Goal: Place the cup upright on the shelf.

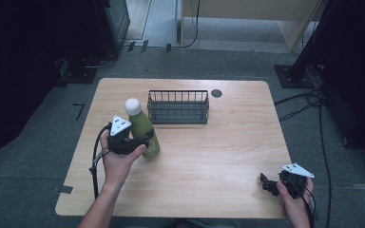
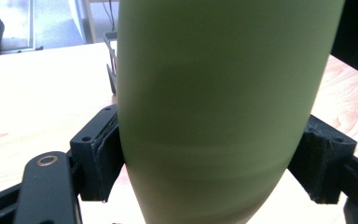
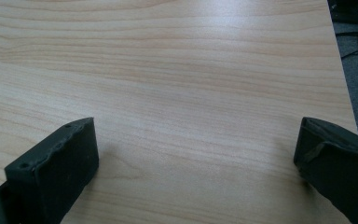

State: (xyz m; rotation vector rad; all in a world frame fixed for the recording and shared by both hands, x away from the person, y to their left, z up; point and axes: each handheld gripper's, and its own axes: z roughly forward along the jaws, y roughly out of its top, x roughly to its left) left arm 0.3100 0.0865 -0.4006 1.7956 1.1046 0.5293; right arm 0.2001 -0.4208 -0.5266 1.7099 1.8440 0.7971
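A green bottle (image 1: 145, 130) with a white cap (image 1: 132, 106) is at the left middle of the wooden table (image 1: 209, 156). My left gripper (image 1: 142, 141) is shut on its lower body. In the left gripper view the green bottle (image 2: 223, 93) sits between the two black pads (image 2: 102, 154), which press on both its sides; my left gripper (image 2: 214, 154) holds it firmly. I cannot tell whether its base touches the table. My right gripper (image 1: 266, 183) rests low near the front right corner. In the right gripper view my right gripper (image 3: 196, 154) is open over bare wood.
A dark wire basket (image 1: 178, 107) stands just behind and to the right of the bottle, empty; a piece of the basket (image 2: 111, 65) shows behind the bottle. A round grommet (image 1: 216, 93) sits near the far edge. Cables lie on the floor at the right.
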